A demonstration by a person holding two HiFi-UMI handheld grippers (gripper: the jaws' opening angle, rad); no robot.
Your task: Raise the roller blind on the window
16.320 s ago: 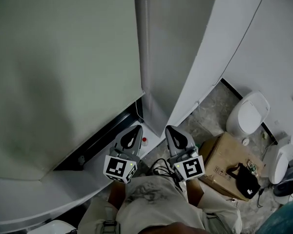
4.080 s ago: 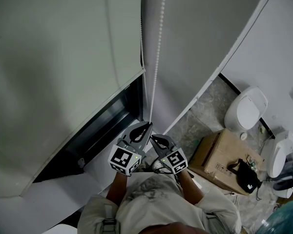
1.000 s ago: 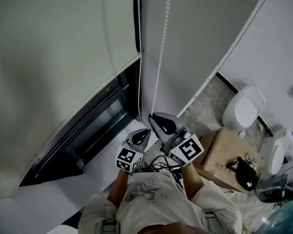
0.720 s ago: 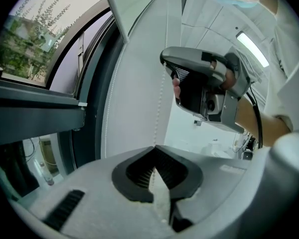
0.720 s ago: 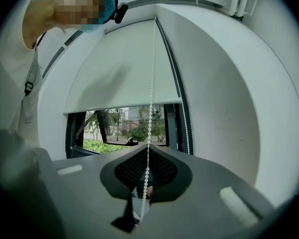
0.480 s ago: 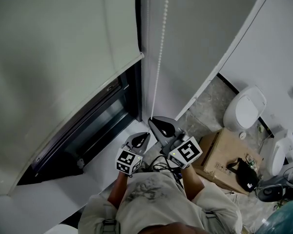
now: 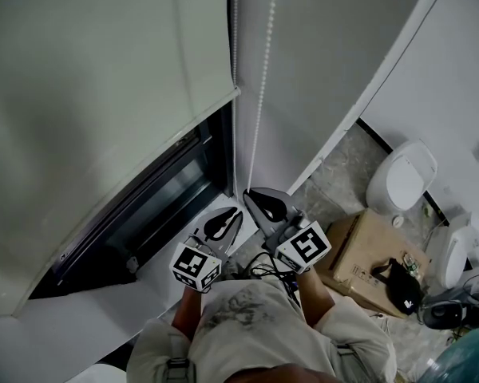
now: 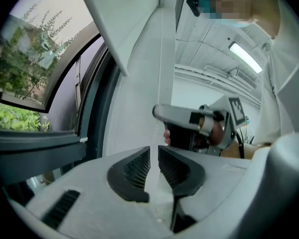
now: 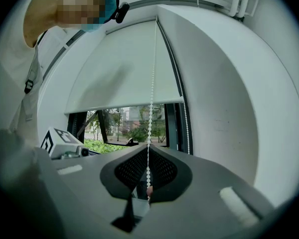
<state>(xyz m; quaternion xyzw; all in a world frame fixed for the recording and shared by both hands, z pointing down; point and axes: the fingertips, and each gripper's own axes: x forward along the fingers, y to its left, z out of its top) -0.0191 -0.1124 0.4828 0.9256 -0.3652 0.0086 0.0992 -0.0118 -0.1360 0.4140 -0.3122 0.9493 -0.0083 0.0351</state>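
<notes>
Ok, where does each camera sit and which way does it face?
Head view: on the person's head, looking down the roller blind; shows torso, left claw, right claw.
Left gripper view: on the left claw, facing up past the window; its jaws, just opening, stand apart, bead chain loose between; right claw beyond.
Right gripper view: on the right claw, facing up at the blind; jaws shut on the chain; left claw's cube alongside.
Shared: both gripper views show the chain.

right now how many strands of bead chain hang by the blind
2. One strand is pinched in the right gripper; the other strand hangs beside the window frame.
</notes>
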